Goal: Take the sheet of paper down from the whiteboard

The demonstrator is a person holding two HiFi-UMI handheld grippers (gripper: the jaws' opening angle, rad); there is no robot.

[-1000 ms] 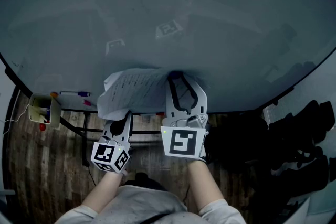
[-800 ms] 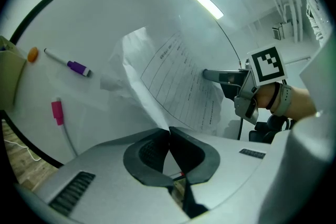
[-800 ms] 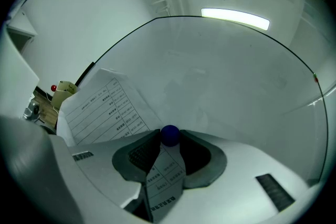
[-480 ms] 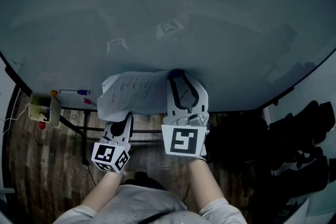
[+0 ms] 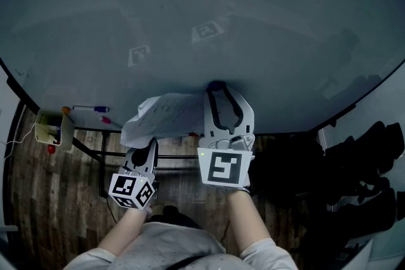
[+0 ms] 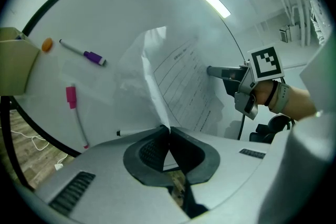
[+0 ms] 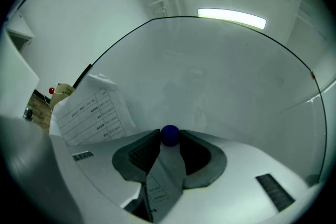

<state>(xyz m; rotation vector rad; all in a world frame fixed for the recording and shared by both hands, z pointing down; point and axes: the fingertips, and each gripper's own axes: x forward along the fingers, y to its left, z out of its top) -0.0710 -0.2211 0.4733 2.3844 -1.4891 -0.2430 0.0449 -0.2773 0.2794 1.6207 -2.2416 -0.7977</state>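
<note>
Shifted sheet [image 6: 181, 78] in left hand-held gripper [image 6: 167, 135]

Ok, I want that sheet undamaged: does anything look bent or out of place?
Yes: the sheet of paper is buckled, not flat. The left gripper pinches one edge and bows it off the whiteboard, while the blue magnet in the right gripper pins another part.

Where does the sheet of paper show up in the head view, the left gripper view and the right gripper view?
Head view: sheet just left of centre, above the left hand-held gripper.
Left gripper view: sheet centre, rising from the shut jaws.
Right gripper view: sheet at left, running under the blue magnet.
Shared landmark: the whiteboard behind it.
</note>
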